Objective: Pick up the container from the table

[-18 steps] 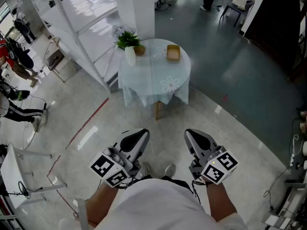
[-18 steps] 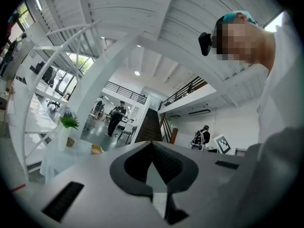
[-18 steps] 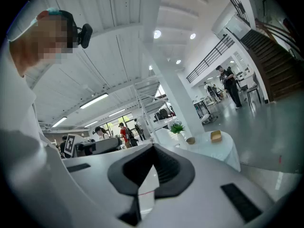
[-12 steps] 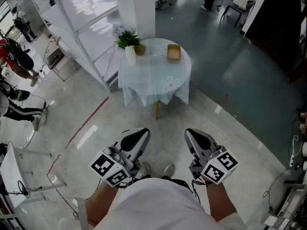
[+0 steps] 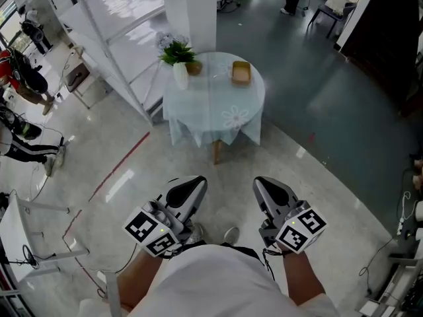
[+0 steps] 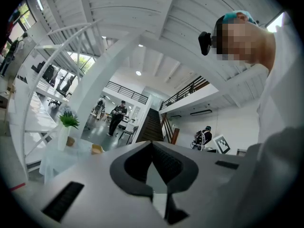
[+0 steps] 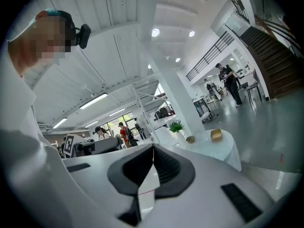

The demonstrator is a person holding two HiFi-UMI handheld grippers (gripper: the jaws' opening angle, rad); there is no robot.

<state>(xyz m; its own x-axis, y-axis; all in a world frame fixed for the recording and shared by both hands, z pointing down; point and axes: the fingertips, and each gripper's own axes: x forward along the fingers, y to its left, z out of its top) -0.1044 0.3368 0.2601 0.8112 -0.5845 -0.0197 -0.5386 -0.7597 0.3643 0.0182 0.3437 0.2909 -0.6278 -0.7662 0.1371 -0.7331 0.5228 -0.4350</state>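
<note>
A small tan square container point(image 5: 241, 72) sits on a round table under a pale blue-white cloth point(image 5: 218, 114), towards the table's far right edge as the head view shows it. On the table's left side stand a white vase holding a green leafy plant point(image 5: 179, 72) and, just beside it, a small brown pot point(image 5: 193, 68). A white square pillar point(image 5: 192, 12) rises just behind the table. The left gripper point(image 5: 193, 185) and the right gripper point(image 5: 266, 185) are both held low, close to the person's white-clad body, side by side over the glossy pale floor point(image 5: 132, 170) and well apart from the table. In each gripper view, the two dark pads are pressed together with nothing between them, and the container shows small and distant on the table beyond.
</note>
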